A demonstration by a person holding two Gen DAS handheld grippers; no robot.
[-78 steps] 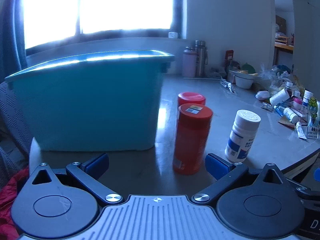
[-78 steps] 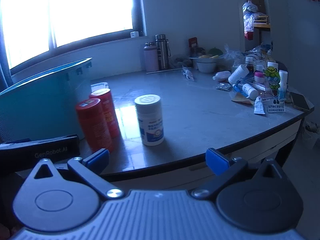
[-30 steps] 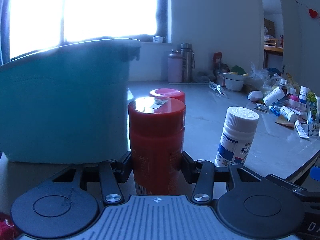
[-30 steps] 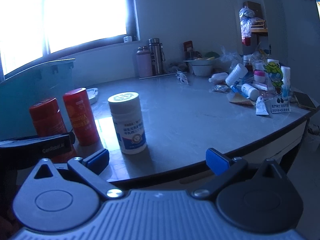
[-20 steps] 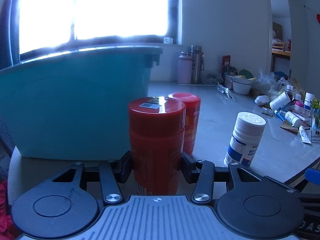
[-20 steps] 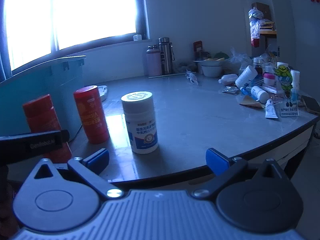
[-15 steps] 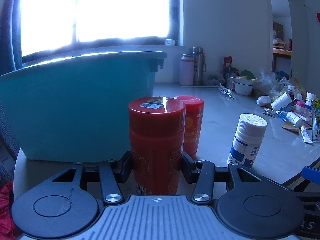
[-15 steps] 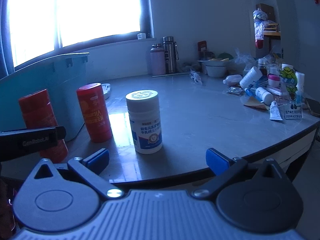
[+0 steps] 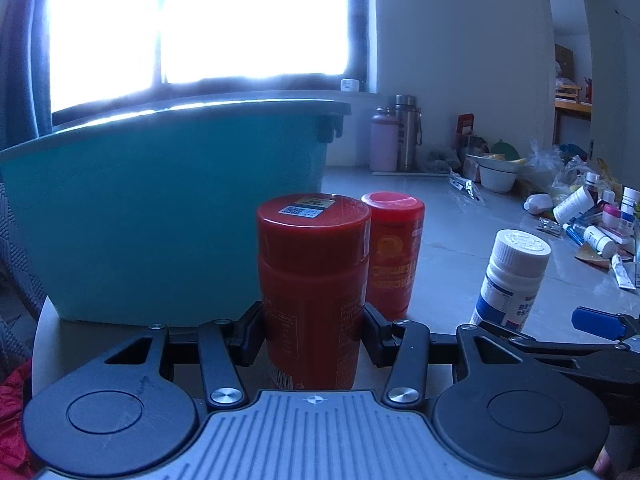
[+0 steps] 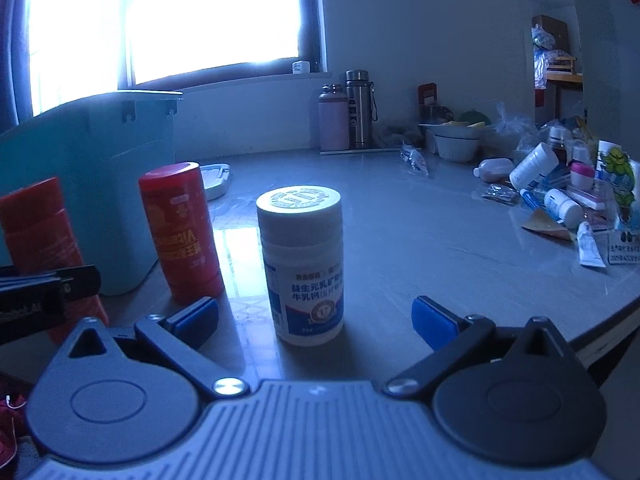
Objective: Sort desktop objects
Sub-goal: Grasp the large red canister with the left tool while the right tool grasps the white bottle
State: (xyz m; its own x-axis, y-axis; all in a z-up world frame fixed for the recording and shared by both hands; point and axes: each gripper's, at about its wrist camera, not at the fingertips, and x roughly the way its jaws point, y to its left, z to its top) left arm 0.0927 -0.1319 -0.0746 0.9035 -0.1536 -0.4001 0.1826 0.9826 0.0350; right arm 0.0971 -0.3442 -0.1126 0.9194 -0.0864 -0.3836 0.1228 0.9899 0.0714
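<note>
Left tongs point(image 9: 314, 334) pinch the near red canister point(image 9: 313, 280) low on its body, upright, just in front of the teal bin point(image 9: 168, 208). Right tongs point(image 10: 314, 316) spread, empty, white pill bottle point(image 10: 302, 264) centred just ahead of the pads. Judgement: lift the canister straight up to clear the bin rim before moving over; second red canister point(image 9: 394, 252) sits right of the bin, close behind, so avoid knocking it. Vs 2.6 s ago: left tongs were spread, now clamped; right tongs have come nearer the bottle. Clutter at far bench point(image 10: 440, 248) end.
</note>
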